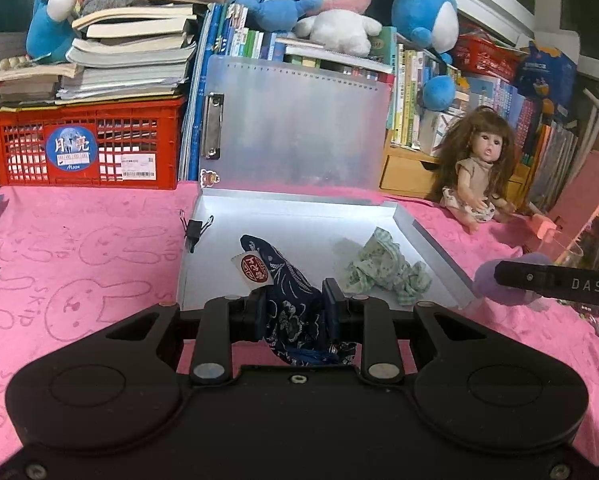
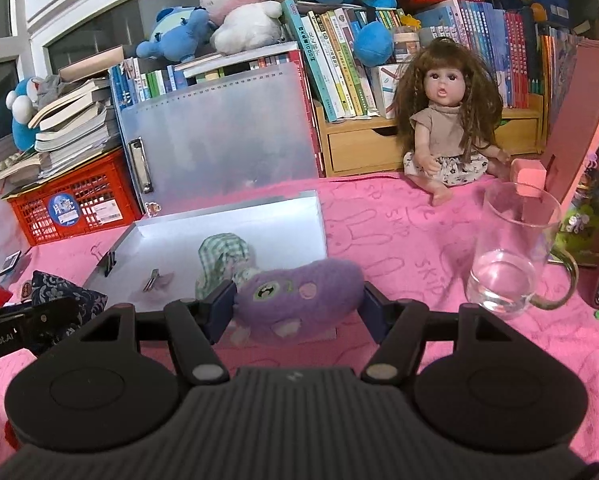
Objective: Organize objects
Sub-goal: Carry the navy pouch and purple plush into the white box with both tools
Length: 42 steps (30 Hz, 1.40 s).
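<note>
Both loads face the open box [image 1: 431, 240], which lies just ahead of each set of jaws. The left gripper [image 1: 295, 308] is clamped on a soft navy printed pouch [image 1: 287, 300]. The right gripper [image 2: 297, 304] is clamped endwise on a fuzzy purple plush [image 2: 299, 292], long axis crosswise. A crumpled green cloth [image 1: 383, 272] already lies in the box.

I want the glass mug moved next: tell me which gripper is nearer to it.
Right. The right gripper, holding the purple plush, is just beside the glass mug; the left gripper is farther off, across the open box.
</note>
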Tool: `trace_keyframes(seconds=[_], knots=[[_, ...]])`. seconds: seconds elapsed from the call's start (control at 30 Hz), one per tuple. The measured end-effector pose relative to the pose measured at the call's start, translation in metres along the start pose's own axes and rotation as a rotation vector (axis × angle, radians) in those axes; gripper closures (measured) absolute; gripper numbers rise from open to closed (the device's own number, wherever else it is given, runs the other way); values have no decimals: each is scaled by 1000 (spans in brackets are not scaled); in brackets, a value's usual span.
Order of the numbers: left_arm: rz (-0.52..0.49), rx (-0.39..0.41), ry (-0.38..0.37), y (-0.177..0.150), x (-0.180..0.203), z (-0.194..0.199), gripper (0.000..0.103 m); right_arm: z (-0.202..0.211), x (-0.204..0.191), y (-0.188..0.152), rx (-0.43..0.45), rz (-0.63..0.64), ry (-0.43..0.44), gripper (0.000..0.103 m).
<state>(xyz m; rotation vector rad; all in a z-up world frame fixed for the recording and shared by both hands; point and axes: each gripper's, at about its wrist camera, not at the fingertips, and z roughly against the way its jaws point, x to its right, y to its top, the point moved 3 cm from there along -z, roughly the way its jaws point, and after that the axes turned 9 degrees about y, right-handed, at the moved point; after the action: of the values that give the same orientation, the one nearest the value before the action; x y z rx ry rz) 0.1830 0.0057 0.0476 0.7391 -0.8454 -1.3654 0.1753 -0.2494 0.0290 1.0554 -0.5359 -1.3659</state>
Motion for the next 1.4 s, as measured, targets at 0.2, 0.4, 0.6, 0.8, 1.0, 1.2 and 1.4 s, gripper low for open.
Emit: trace_keyframes(seconds=[0.2, 0.4, 0.6, 0.8, 1.0, 1.2, 1.4], knots=[[32, -23, 4, 10, -4, -23, 77, -24, 6, 7, -29, -16, -13, 35], [25, -34, 20, 18, -3, -45, 77, -49, 10, 11, -58, -47, -9, 35], [35, -70, 24, 20, 1, -67, 77, -73, 14, 14, -68, -70, -17, 35], [12, -88, 13, 20, 6, -81, 77, -87, 21, 12, -70, -80, -18, 35], [12, -94, 23, 23, 10, -91, 77, -96, 30, 13, -95, -99, 10, 42], [0, -92, 26, 25, 11, -96, 77, -103, 28, 12, -111, -95, 11, 46], [10, -103, 32, 22, 8, -102, 77, -103, 31, 11, -110, -97, 9, 53]])
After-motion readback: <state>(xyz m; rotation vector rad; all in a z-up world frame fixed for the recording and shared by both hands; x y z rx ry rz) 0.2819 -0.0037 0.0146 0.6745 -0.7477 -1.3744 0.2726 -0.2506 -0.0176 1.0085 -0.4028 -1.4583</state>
